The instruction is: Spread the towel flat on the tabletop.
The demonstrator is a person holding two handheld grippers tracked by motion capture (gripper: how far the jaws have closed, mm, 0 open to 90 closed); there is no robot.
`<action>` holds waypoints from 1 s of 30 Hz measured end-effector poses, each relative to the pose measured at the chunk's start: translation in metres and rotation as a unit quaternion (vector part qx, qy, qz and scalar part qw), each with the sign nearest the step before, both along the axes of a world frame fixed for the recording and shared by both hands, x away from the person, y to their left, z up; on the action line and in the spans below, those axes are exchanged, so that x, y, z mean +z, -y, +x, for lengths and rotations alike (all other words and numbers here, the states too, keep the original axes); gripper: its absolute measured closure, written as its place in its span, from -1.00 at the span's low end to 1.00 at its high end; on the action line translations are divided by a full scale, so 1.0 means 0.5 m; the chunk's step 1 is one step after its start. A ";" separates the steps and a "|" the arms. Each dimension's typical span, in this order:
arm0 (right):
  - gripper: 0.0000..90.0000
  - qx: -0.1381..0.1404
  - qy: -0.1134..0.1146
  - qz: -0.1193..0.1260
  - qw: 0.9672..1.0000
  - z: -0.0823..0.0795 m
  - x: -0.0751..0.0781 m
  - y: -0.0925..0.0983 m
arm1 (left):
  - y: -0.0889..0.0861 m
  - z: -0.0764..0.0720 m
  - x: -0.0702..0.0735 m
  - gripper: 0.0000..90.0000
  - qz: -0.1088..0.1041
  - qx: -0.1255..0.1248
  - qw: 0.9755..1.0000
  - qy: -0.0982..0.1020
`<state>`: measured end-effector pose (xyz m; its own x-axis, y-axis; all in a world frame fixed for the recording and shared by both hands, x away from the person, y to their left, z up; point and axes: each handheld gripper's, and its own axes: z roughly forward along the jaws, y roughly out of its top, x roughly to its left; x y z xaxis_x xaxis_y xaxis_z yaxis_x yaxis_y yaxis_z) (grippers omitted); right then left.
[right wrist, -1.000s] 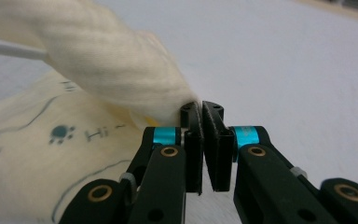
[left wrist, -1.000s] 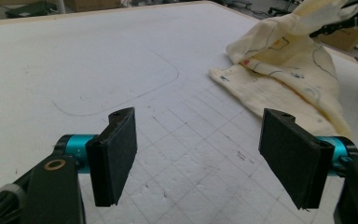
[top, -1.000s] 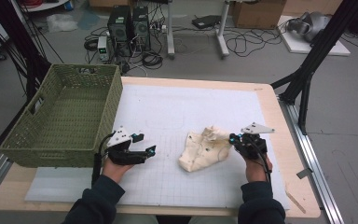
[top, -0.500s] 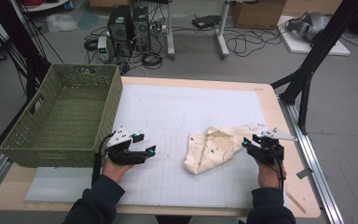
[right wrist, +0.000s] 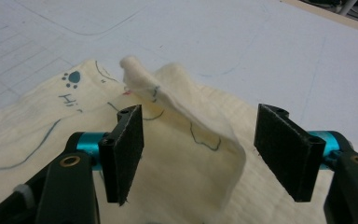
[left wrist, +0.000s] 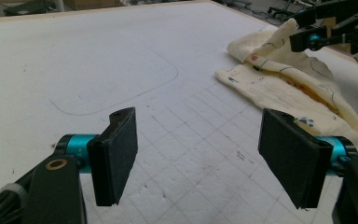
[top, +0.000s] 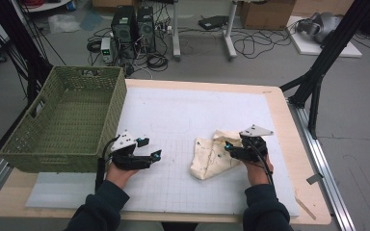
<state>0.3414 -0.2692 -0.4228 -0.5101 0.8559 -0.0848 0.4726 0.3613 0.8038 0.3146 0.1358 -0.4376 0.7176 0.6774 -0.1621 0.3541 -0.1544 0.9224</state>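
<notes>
A cream cloth (top: 211, 158) with printed drawings lies crumpled on the white gridded mat (top: 183, 110), right of centre. My right gripper (top: 229, 146) hovers over its right part. Its jaws have just been opening, and in the right gripper view (right wrist: 200, 149) an upright fold of the cloth (right wrist: 182, 107) stands between them, apart from both pads. My left gripper (top: 151, 148) rests open and empty on the mat, left of the cloth. In the left gripper view (left wrist: 205, 154) the cloth (left wrist: 284, 88) lies ahead to the right, with the right gripper (left wrist: 326, 28) above it.
A green wicker basket (top: 62, 125) stands on the table's left side, close to my left hand. The wooden table edge (top: 289, 144) runs just right of the mat. A black stand (top: 318, 72) rises beyond the right corner. Computers and cables lie on the floor behind.
The right gripper pulled the cloth's edge to the right, spreading it, then came back left over the cloth and opened, letting the edge go. The left hand stayed put.
</notes>
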 end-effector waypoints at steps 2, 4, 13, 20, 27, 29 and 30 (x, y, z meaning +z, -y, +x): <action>0.20 0.007 -0.009 -0.001 1.000 0.006 -0.004 0.001 | 0.001 0.000 0.000 -0.36 0.000 -0.001 1.000 0.000; 0.67 0.021 -0.022 0.004 1.000 0.008 -0.005 0.008 | 0.002 0.000 -0.001 -0.36 0.001 -0.002 1.000 0.000; 0.92 0.009 0.017 -0.014 1.000 -0.065 0.034 0.065 | 0.031 0.033 0.020 -0.26 0.015 -0.001 1.000 -0.008; 0.92 -0.017 0.010 -0.006 1.000 -0.115 0.018 0.117 | 0.119 0.078 0.027 -0.21 0.028 -0.042 0.998 -0.032; 0.91 -0.029 0.015 0.005 0.999 -0.125 0.022 0.136 | 0.239 0.135 0.015 -0.19 0.066 -0.067 0.994 -0.056; 0.91 -0.027 0.017 0.006 0.999 -0.126 0.021 0.137 | 0.266 0.147 0.005 -0.17 0.084 -0.067 0.992 -0.066; 0.91 -0.026 0.017 0.007 0.999 -0.126 0.021 0.137 | 0.278 0.151 0.001 -0.17 0.096 -0.068 0.991 -0.066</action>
